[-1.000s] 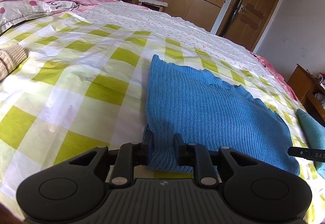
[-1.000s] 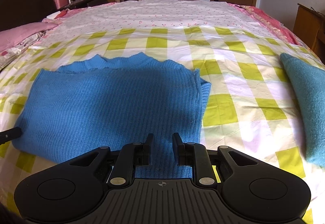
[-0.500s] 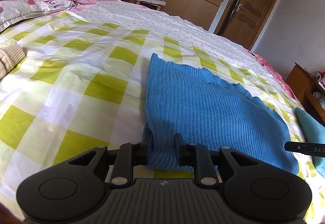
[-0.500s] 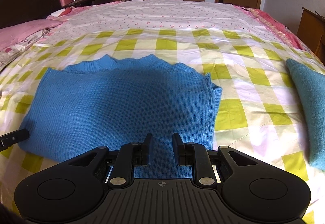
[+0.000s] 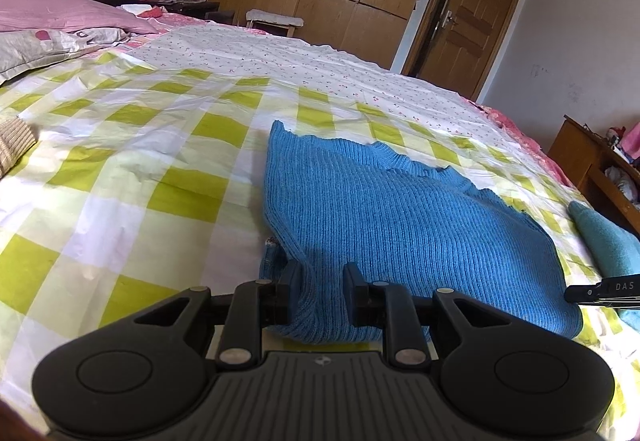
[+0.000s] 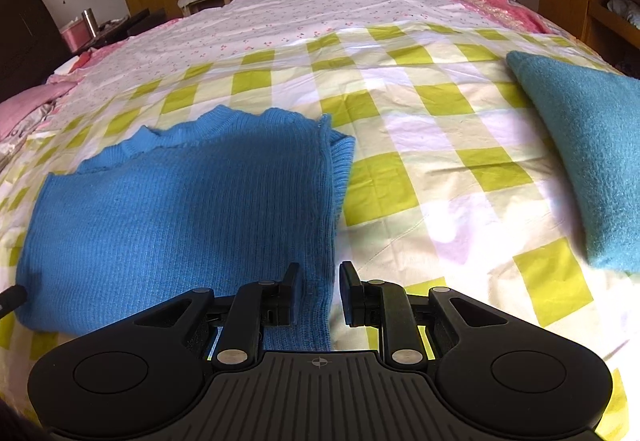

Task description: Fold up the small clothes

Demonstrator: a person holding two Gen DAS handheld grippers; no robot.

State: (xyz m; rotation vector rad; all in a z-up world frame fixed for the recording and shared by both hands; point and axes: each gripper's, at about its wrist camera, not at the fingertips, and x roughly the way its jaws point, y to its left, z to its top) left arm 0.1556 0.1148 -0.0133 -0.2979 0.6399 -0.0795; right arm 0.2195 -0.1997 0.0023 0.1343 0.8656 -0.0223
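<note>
A blue ribbed sweater (image 5: 400,225) lies folded flat on the green-checked bedsheet (image 5: 120,181). My left gripper (image 5: 322,281) sits at its near left corner, shut on the fabric, which bunches up and fills the gap between the pads. In the right wrist view the sweater (image 6: 180,209) spreads to the left, and its folded right edge runs down between the jaws of my right gripper (image 6: 318,281). A strip of sheet shows between that edge and the right pad, so these jaws stand narrowly open. The right gripper's tip (image 5: 600,289) pokes in at the sweater's far corner.
A folded teal cloth (image 6: 592,161) lies on the bed to the right of the sweater. A beige knit piece (image 5: 12,145) rests at the left edge, with pillows (image 5: 60,13) behind it. A wooden cabinet (image 5: 592,161) stands beside the bed on the right.
My right gripper slid to the right along the sweater's near hem, from over its body to its right edge, and rolled a little. The left gripper kept its hold and stayed put.
</note>
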